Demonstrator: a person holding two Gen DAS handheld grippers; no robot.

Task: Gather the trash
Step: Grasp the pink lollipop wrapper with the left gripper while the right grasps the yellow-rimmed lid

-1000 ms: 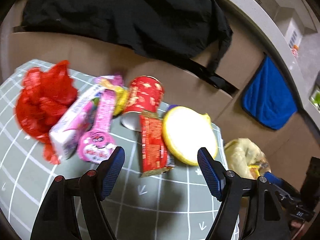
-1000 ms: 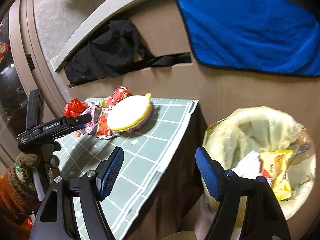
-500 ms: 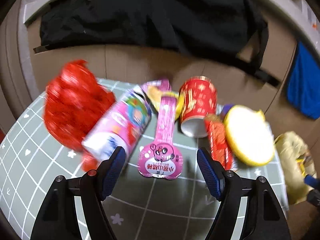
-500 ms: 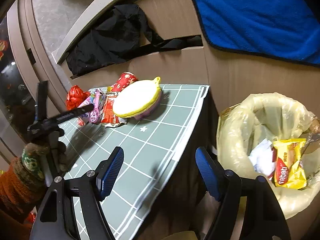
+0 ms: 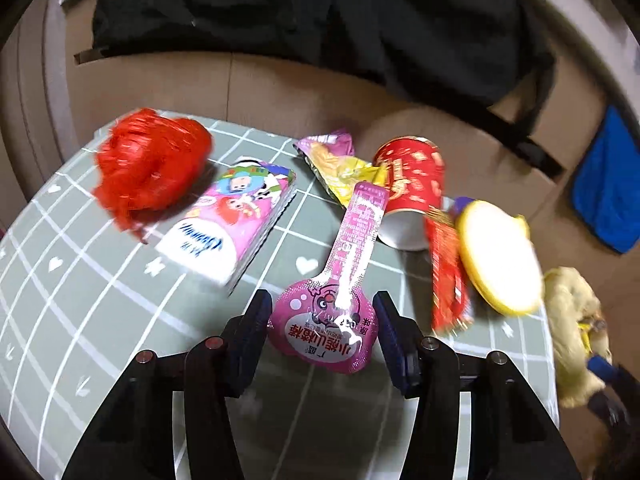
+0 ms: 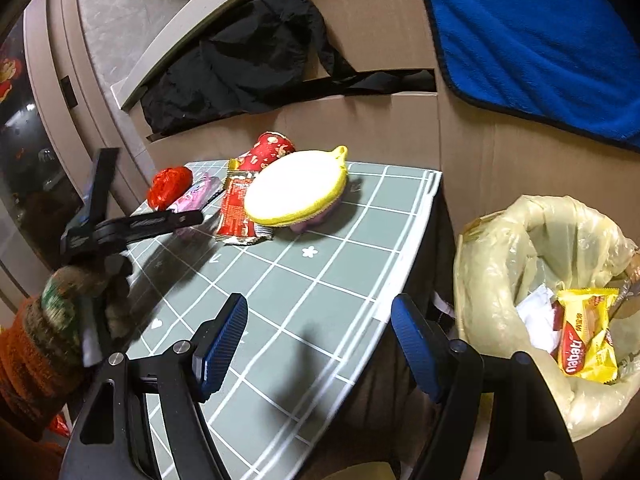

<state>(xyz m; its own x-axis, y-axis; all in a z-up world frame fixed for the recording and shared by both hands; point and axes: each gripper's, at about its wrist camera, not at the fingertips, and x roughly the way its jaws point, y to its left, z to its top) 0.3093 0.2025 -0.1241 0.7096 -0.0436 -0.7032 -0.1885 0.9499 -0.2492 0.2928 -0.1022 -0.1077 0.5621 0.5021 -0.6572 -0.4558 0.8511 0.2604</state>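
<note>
My left gripper (image 5: 322,332) has its two blue pads on either side of the round end of a pink jelly packet (image 5: 336,308) on the green checked tablecloth (image 5: 80,320); the pads look close on it, contact unclear. Beyond lie a pink tissue pack (image 5: 236,216), a red net ball (image 5: 148,164), a yellow-purple wrapper (image 5: 340,168), a red paper cup (image 5: 412,192) on its side, a red wrapper (image 5: 446,272) and a round yellow-rimmed pad (image 5: 496,256). My right gripper (image 6: 318,344) is open and empty over the table's near edge. The lined trash bin (image 6: 552,264) is at its right.
A yellow snack packet (image 6: 584,336) and white paper lie in the bin. A cardboard wall (image 6: 360,124) backs the table, with a black cloth (image 5: 320,20) and a blue towel (image 6: 528,40) draped on it. The left gripper shows in the right wrist view (image 6: 160,224).
My left gripper swung left from the red wrapper and yellow pad, moved down to the pink jelly packet, and its jaws narrowed around it. My right gripper drifted slightly.
</note>
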